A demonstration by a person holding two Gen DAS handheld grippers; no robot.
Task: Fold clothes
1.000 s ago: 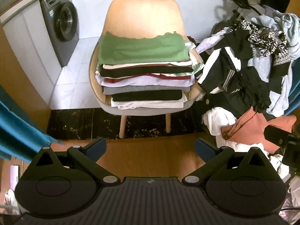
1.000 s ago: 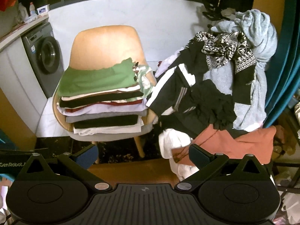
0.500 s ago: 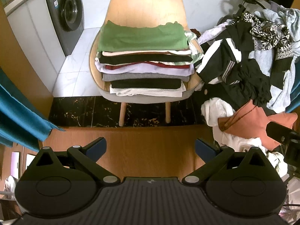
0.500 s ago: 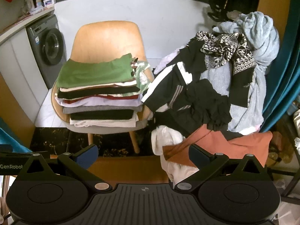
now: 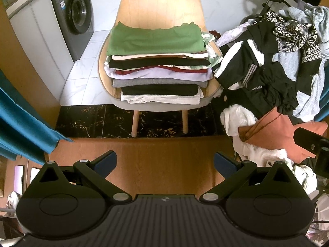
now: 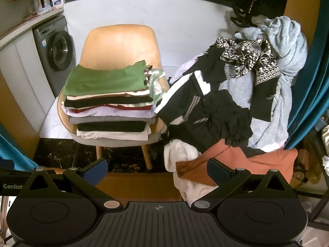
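A stack of folded clothes (image 5: 158,65) (image 6: 111,105), green garment on top, rests on a tan chair (image 5: 160,6) (image 6: 119,45). To its right lies a heap of unfolded clothes (image 5: 267,74) (image 6: 232,98): black-and-white jacket, patterned scarf, grey knit, rust-orange piece (image 6: 257,164), white cloth. My left gripper (image 5: 165,161) hangs open and empty over a brown wooden surface (image 5: 164,164), well short of the chair. My right gripper (image 6: 157,169) is open and empty too, its right finger in front of the rust-orange piece.
A grey washing machine (image 5: 73,18) (image 6: 55,51) stands at the back left under a counter. Teal curtains (image 5: 22,127) (image 6: 308,82) hang at both sides. Dark marble floor strip (image 5: 98,121) lies before the chair. Part of the right gripper's body (image 5: 312,144) shows at the left view's right edge.
Both grippers have drawn back and tilted, so the chair and the heap sit higher and farther in view. Both stay open and empty.
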